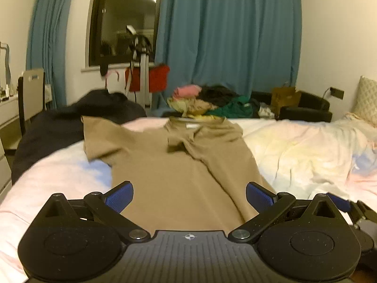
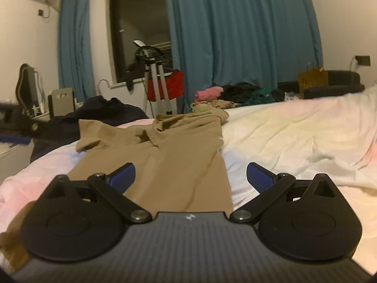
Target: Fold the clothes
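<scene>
On the bed [image 1: 294, 146] the tan shirt [image 1: 179, 172] lies flat, right side folded inward; left tool [image 1: 189, 194] and right tool [image 2: 190, 176] hover wide, empty, ready for the left sleeve.

No legible text; the shirt's [image 1: 179, 165] neck label is blurred.

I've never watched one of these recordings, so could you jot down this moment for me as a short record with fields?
place: bedroom, bed with pale pink and white quilt
garment: tan short-sleeved collared shirt, lying flat on the quilt, one side already folded inward, the other sleeve spread out
left gripper: open, holding nothing
right gripper: open, holding nothing
behind the bed: heap of mixed clothes, teal curtains, dark window
</scene>
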The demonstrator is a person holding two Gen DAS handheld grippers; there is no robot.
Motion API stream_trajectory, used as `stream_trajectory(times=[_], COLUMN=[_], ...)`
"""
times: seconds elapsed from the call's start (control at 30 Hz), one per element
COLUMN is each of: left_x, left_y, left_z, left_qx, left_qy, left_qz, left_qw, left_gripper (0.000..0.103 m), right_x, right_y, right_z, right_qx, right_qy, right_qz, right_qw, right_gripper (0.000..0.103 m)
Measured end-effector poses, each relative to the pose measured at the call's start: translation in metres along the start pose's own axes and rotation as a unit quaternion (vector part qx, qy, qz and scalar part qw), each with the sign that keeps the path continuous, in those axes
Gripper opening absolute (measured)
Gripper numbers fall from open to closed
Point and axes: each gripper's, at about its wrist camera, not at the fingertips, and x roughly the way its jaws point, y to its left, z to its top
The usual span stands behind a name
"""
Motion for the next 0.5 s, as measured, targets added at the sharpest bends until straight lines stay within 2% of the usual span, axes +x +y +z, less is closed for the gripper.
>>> stream_trajectory(times=[0.13,0.3,0.4,0.5], left_x=[-0.015,-0.024,-0.022,-0.021], left_y=[0.011,0.027,0.036,0.048], left_z=[0.009,0.018,0.018,0.016], left_qx=[-0.024,-0.044,-0.042,-0.045], left_qy=[-0.006,0.019,0.032,0.037], left_qz=[-0.008,-0.02,-0.014,-0.017], left_qw=[0.9996,0.9986,0.9985,0.9981], left_gripper=[0.103,0.103,0.103,0.103], right_x=[-0.009,0.002,0.023,0.061], right_y=[0.004,0.011,0.02,0.045], right_z=[0.008,0.017,0.024,0.037], right_qx=[0.01,0.02,0.011,-0.024], right_qy=[0.007,0.045,0.079,0.108], right_qz=[0.006,0.021,0.047,0.077], right_qw=[1.0,0.999,0.996,0.991], right_gripper=[0.102,0.102,0.102,0.1])
